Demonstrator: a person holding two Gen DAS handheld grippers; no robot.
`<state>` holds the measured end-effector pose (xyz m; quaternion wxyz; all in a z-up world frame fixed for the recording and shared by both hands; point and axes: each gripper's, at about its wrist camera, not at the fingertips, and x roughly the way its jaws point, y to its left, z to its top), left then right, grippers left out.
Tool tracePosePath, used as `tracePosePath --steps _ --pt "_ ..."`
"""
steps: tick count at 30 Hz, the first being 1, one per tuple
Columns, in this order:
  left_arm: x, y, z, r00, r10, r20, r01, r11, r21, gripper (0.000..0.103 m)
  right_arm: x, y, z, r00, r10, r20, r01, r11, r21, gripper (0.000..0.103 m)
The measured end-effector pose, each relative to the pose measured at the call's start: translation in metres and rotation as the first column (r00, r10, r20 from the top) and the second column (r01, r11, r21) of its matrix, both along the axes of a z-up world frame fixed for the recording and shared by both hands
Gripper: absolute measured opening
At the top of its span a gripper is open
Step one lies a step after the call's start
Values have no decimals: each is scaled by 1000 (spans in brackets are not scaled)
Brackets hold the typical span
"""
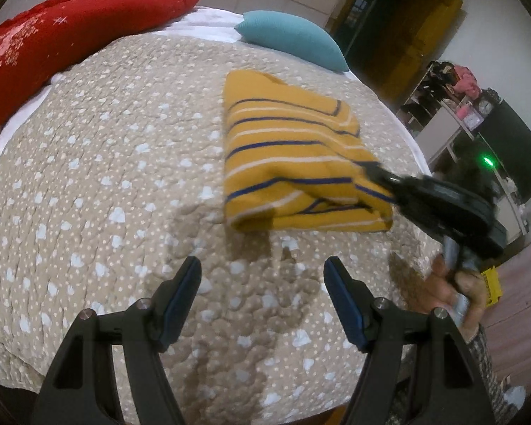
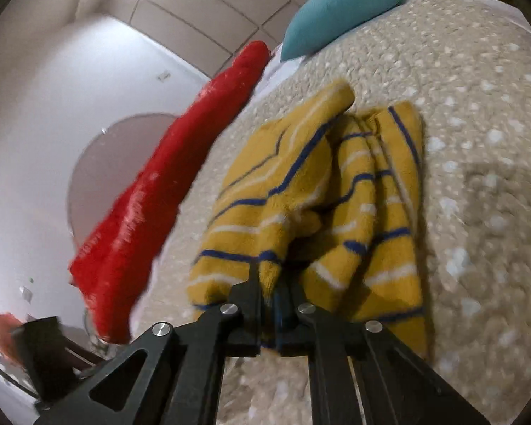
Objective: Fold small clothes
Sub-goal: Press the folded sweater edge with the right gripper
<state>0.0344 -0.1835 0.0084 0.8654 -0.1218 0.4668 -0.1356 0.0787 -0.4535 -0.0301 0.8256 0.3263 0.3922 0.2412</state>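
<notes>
Right tongs [image 2: 278, 283] pinch the folded striped shirt [image 1: 293, 156] on the bed [image 1: 106, 177]; left tongs [image 1: 262, 272] hover agape, empty.

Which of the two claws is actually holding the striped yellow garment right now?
The right claw: it is shut on the yellow striped garment at its near edge. The left claw is open above the quilt, holding nothing.
</notes>
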Motion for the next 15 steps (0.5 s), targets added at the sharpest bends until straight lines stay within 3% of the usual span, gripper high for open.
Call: tracePosePath --steps 3,6,10,15 --pt "1 5 -6 1000 4 -10 -5 1000 -13 70 -28 -24 5 997 -78 8 78 997 -16 5" --pt "2 4 -16 999 -3 -40 2 1000 -24 70 -48 -37 -12 987 -156 -44 152 985 -83 5" --pt "1 1 -24 997 -12 -73 10 999 -35 70 -50 -33 -31 979 -178 -96 168 980 -108 5" --pt "-6 2 -23 998 -6 -61 6 1000 -7 70 -40 -8 -8 986 -160 -37 145 952 -269 8"
